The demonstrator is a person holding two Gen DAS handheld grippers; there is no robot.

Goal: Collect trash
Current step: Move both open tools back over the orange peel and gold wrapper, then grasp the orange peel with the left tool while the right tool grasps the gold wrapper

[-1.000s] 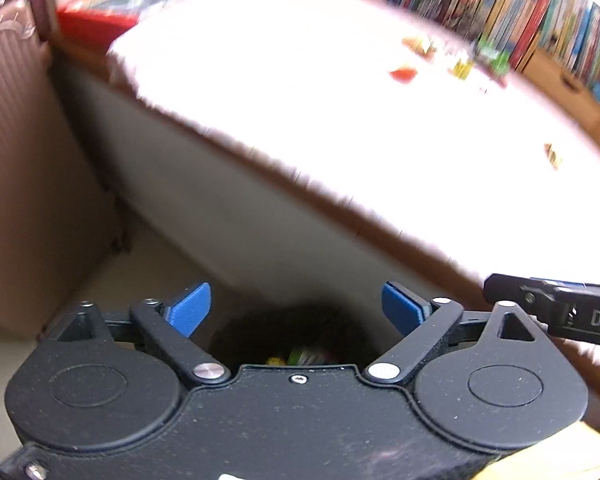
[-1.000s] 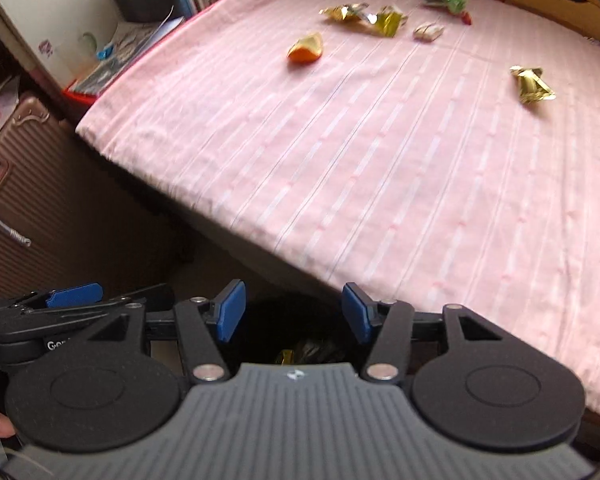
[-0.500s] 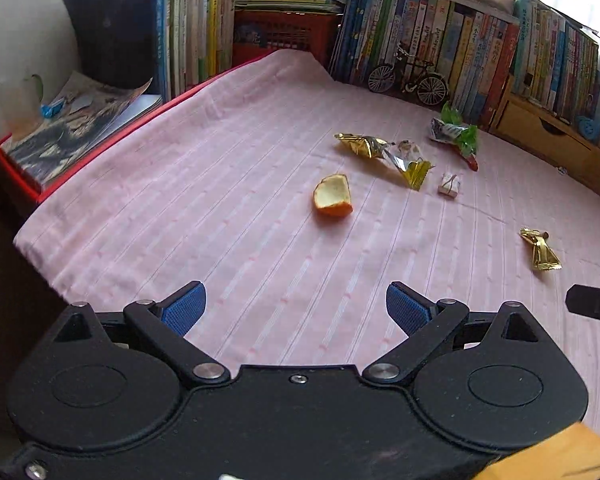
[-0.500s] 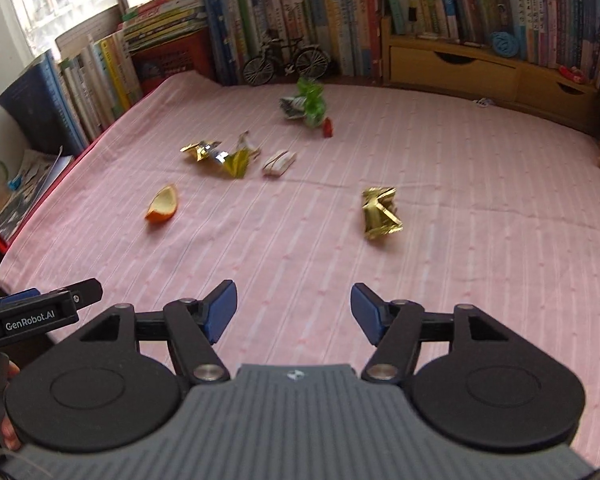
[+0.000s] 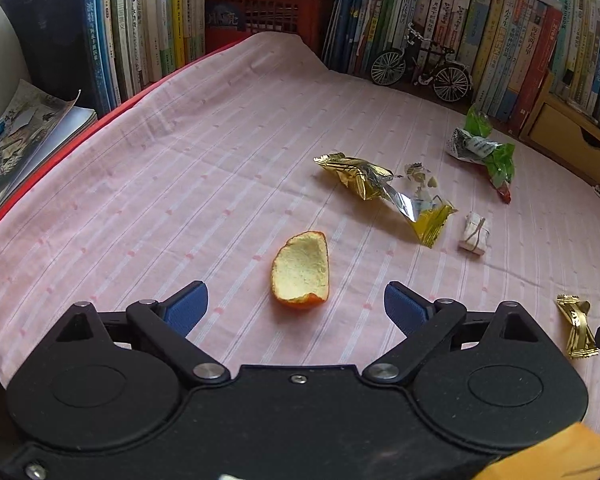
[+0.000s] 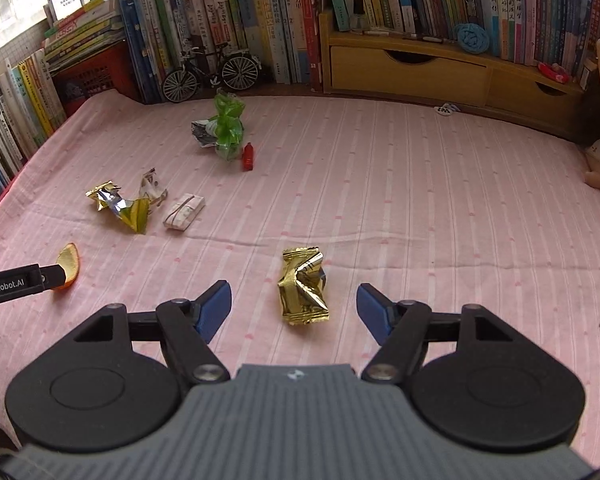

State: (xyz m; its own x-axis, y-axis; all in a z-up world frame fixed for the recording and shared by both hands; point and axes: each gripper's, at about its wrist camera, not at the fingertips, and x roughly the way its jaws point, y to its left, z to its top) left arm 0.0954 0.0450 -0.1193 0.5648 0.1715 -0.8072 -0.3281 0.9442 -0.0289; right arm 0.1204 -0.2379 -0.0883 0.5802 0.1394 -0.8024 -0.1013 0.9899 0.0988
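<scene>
While the left hand-held gripper (image 5: 296, 308) hangs open over the orange peel (image 5: 301, 267) mid-frame, the right hand-held gripper (image 6: 294, 308), empty and still widening, frames a gold wrapper (image 6: 303, 286) whose slick foil might skid off the pads.

Bare pink cloth (image 6: 400, 208) right of wrappers (image 6: 120, 206); books (image 6: 228, 20) wall off far edge.
</scene>
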